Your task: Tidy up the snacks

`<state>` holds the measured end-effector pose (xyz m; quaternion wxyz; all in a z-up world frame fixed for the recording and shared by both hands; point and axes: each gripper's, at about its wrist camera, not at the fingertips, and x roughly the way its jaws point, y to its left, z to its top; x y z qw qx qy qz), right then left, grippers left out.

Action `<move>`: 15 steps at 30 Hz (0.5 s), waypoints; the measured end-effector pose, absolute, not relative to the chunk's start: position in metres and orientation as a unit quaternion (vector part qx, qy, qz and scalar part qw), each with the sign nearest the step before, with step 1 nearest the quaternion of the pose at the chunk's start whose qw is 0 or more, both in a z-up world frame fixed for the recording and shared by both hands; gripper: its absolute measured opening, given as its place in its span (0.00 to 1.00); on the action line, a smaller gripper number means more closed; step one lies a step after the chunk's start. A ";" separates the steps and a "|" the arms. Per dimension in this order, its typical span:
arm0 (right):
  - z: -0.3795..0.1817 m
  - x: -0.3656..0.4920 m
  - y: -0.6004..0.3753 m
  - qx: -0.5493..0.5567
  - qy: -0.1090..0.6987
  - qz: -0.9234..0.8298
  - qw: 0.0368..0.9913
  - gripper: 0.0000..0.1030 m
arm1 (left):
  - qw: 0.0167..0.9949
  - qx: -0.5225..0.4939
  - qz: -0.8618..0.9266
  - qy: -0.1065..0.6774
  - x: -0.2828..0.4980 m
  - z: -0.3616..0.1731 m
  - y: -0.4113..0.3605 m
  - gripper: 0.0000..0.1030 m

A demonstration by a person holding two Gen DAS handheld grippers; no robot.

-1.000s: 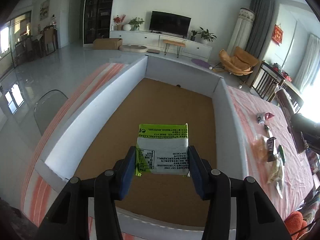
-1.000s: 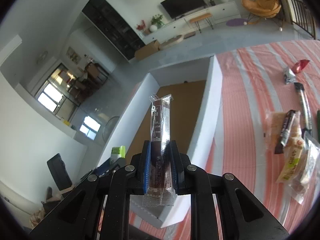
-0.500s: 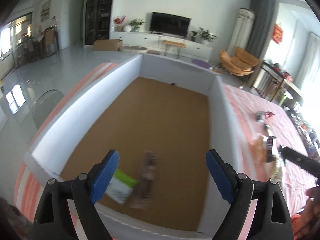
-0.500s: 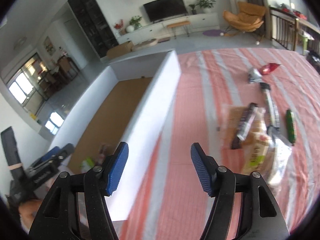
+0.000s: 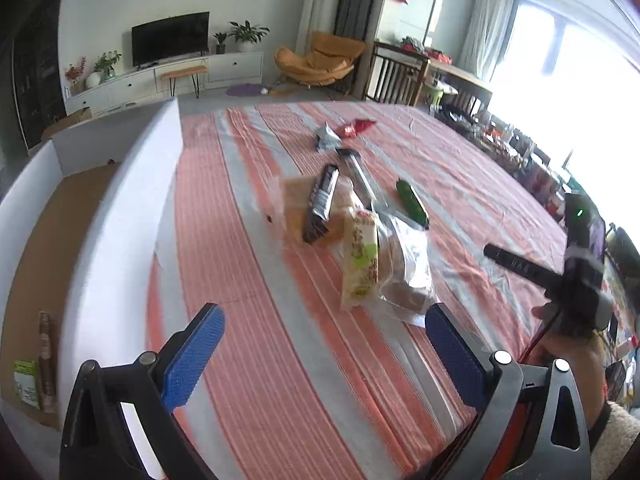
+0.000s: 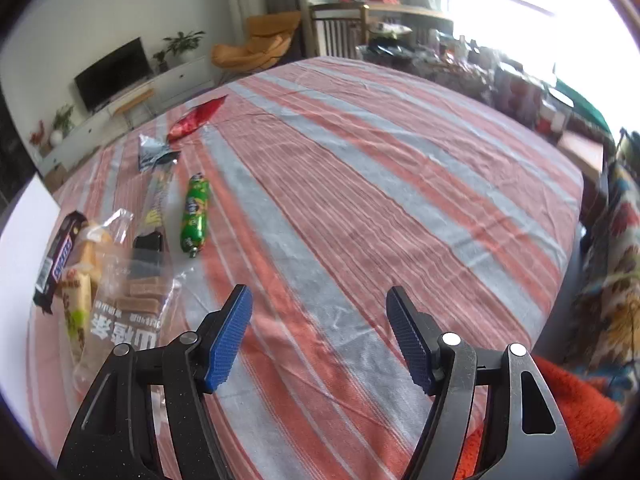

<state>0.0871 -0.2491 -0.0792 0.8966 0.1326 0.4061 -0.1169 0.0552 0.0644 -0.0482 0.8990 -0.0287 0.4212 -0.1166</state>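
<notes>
Left gripper (image 5: 326,354) and right gripper (image 6: 318,334) both spread wide, empty – snack pile (image 5: 356,232) on striped cloth (image 5: 260,320) at 12 o'clock of left, 10 o'clock of right – green packet (image 5: 26,384) in box (image 5: 100,264)

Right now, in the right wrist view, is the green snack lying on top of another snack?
No, the green snack lies alone on the striped cloth, apart from the other packets.
</notes>
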 end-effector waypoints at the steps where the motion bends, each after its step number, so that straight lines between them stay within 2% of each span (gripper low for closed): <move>1: -0.079 0.086 -0.252 0.130 0.405 -0.120 0.897 0.70 | 0.895 -0.019 -0.116 0.430 0.061 -0.062 0.049 0.97; 7: -0.093 0.086 -0.247 0.104 0.419 -0.126 0.893 0.71 | 0.894 0.035 -0.068 0.442 0.092 -0.113 0.029 0.97; 15: -0.105 0.093 -0.255 0.119 0.440 -0.133 0.880 0.72 | 0.890 0.018 -0.046 0.453 0.096 -0.138 0.041 0.97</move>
